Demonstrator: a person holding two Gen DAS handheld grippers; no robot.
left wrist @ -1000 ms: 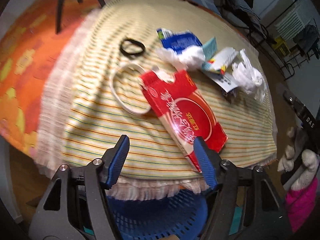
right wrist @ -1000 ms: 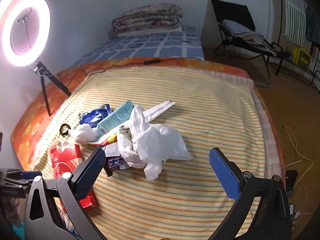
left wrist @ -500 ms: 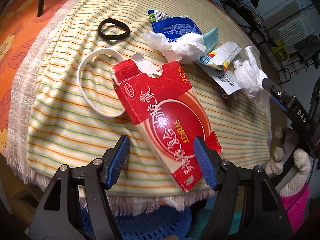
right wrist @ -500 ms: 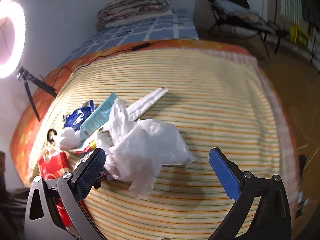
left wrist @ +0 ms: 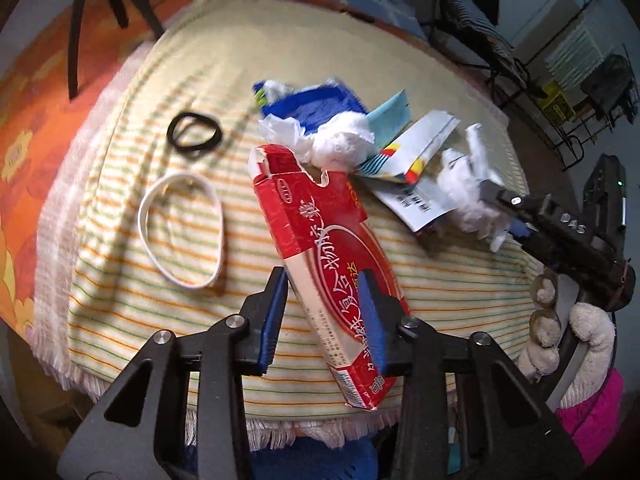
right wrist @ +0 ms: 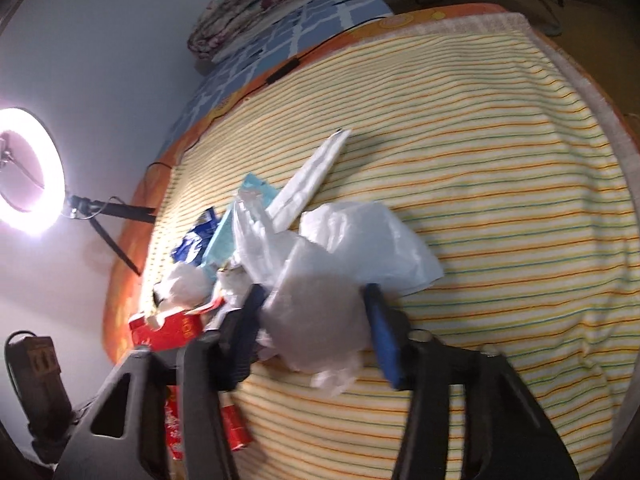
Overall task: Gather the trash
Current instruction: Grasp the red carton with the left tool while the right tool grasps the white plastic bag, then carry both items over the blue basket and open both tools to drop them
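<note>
The red carton (left wrist: 320,240) is pinched at its lower end by the left gripper (left wrist: 325,312) over the striped blanket (left wrist: 120,260). The white plastic bag (right wrist: 344,248) is clamped by the right gripper (right wrist: 316,320).

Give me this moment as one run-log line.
left gripper: closing around red carton | right gripper: closing around white plastic bag | both still on striped blanket | rest of trash uncollected

Ring light (right wrist: 24,170) glowing against pale wall (right wrist: 100,40); folded quilt (right wrist: 256,4) on blue checked bed (right wrist: 320,20); folding chair (left wrist: 476,28) beyond.
</note>
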